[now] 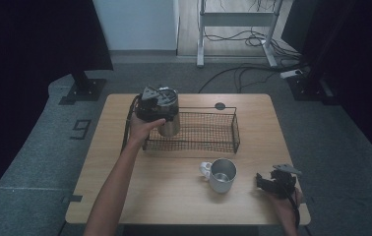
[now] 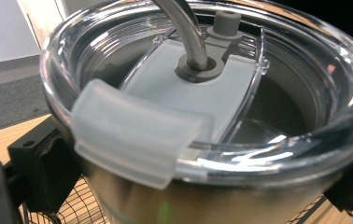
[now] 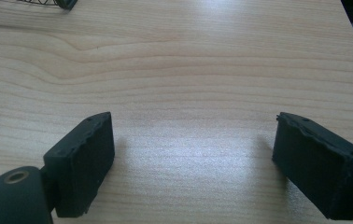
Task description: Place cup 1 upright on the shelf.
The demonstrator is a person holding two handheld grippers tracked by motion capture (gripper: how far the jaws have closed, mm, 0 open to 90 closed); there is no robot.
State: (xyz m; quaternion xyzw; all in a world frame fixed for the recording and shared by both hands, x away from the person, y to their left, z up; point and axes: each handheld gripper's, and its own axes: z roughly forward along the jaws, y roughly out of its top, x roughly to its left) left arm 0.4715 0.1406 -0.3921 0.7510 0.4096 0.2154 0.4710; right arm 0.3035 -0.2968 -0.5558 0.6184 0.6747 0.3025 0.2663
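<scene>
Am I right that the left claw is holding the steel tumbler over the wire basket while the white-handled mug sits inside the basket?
Not quite: the mug stands on the table, in front of the basket, as the high view shows. The left claw does hold the tumbler over the basket.

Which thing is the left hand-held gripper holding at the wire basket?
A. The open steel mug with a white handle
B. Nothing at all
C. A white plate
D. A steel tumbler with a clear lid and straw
D: the left hand-held gripper has its jaws clamped on either side of the steel tumbler, whose clear lid carries a metal straw, at the left end of the wire basket.
</scene>
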